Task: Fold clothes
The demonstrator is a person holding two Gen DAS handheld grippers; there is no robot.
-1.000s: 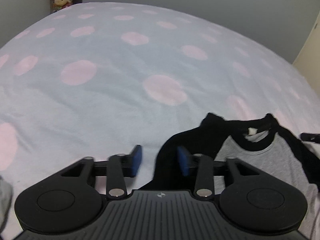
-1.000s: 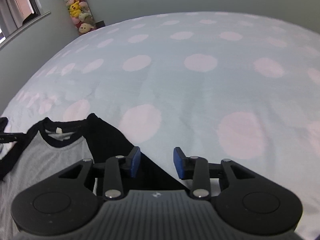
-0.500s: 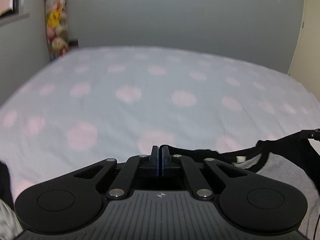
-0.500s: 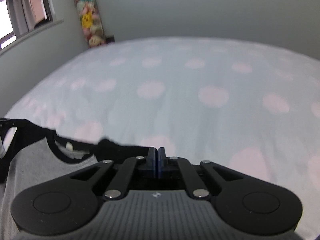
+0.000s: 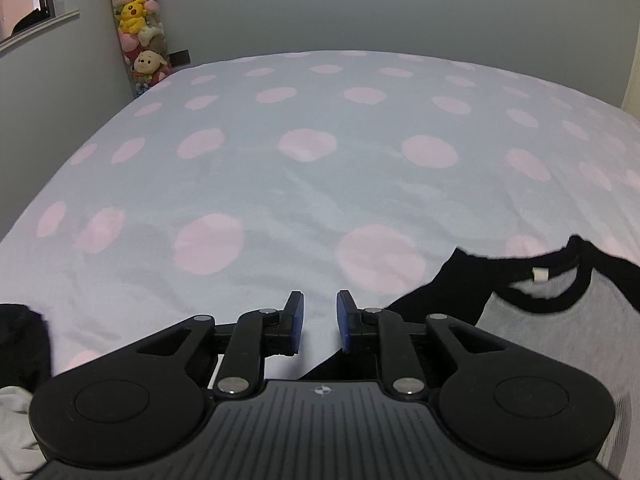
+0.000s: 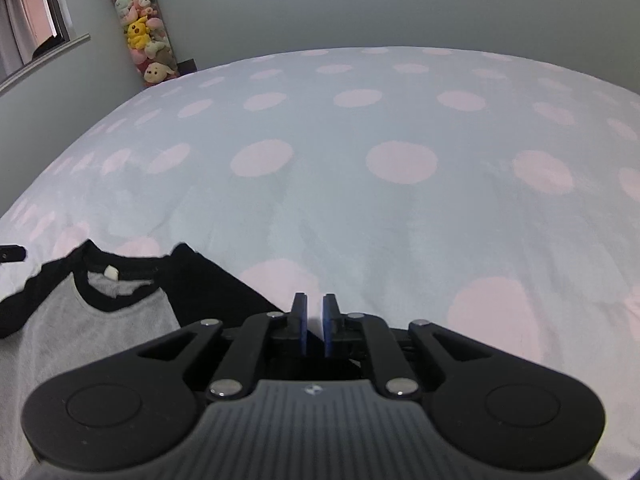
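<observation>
A grey shirt (image 5: 552, 332) with black sleeves and a black collar lies flat on the bed, neck towards the far side. In the left wrist view it is at the lower right. My left gripper (image 5: 320, 322) is just left of its black sleeve (image 5: 448, 288); its jaws are opening, with only sheet between the blue pads. The right wrist view has the shirt (image 6: 100, 324) at the lower left. My right gripper (image 6: 315, 326) sits beside the other sleeve (image 6: 212, 284), jaws opening by a narrow gap with nothing between them.
The bed (image 5: 320, 184) has a pale blue sheet with pink dots and stretches far ahead. More dark and grey cloth (image 5: 20, 352) lies at the left edge. A tall tube of plush toys (image 5: 138, 28) stands in the corner by a window (image 6: 32, 20).
Both grippers were open over the black sleeves, then shut as the views tipped up. Now both sets of pads have parted and the shirt lies spread flat.
</observation>
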